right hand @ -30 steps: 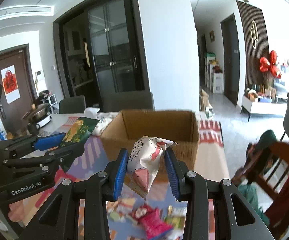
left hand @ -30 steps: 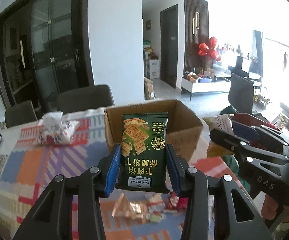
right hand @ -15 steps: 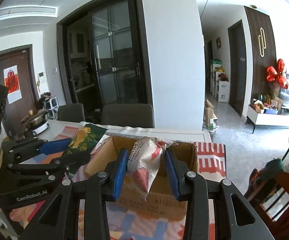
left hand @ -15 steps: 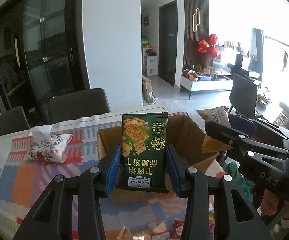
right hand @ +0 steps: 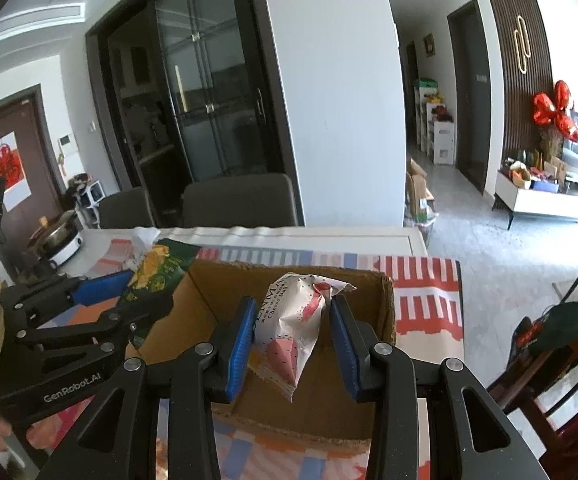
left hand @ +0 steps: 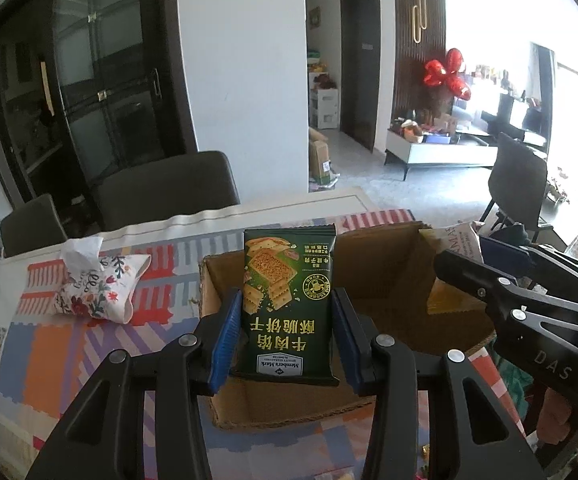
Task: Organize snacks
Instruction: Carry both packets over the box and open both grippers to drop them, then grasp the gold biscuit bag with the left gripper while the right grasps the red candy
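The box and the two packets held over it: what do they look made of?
The box looks like plain brown corrugated cardboard, matte, with rough cut edges. The green packet seems glossy printed plastic film, flat with crimped ends. The white packet seems thin crinkled plastic film, though it could be coated paper.

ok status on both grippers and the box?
Left gripper shut on green cracker pack, right gripper shut on white cheese snack pack. Both over open cardboard box. Nothing blocking the drop.

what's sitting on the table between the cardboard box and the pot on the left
A floral tissue pouch lies on the patterned tablecloth left of the cardboard box, seen in the left wrist view; the pot shows in the right.
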`<state>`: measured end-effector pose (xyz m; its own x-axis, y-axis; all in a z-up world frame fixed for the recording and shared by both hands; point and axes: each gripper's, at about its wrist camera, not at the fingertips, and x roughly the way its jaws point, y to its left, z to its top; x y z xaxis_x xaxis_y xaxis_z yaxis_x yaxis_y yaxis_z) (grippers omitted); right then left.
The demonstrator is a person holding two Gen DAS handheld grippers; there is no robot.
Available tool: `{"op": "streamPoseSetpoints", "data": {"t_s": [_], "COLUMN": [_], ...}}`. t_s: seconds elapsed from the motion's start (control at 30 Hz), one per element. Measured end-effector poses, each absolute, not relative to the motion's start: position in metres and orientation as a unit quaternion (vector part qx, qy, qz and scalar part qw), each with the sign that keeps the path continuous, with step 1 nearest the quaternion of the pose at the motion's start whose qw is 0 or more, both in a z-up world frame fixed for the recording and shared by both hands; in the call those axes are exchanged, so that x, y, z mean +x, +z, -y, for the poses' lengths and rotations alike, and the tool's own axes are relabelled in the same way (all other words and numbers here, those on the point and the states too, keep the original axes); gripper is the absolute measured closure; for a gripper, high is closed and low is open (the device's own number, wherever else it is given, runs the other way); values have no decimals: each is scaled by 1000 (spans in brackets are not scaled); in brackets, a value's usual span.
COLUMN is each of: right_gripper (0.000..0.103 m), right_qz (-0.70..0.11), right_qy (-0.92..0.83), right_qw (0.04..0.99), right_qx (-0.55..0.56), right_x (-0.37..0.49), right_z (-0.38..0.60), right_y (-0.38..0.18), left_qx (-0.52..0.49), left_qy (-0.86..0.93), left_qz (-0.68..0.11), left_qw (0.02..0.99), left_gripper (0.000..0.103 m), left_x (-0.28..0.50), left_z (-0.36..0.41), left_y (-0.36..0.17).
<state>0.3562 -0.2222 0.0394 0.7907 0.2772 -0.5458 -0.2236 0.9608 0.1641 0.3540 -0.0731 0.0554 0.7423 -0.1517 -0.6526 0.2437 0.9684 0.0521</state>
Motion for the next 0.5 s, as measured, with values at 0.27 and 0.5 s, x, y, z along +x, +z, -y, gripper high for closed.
{"op": "streamPoseSetpoints", "data": {"t_s": [0.27,0.5], "right_gripper": [34,31], "right_qz": [-289,-308], "right_qy": [106,119], "right_qw": [950,943], "right_qx": [45,42], "right_x": [338,301], "right_z": [229,219], "right_y": [44,49], "left_qx": [67,62], "left_qy": [-80,-78], "left_qz": [-321,-317], "left_qw": [941,943], "left_gripper": [24,17], "left_x": [318,278], "left_z": [63,49], "left_y": [68,73]}}
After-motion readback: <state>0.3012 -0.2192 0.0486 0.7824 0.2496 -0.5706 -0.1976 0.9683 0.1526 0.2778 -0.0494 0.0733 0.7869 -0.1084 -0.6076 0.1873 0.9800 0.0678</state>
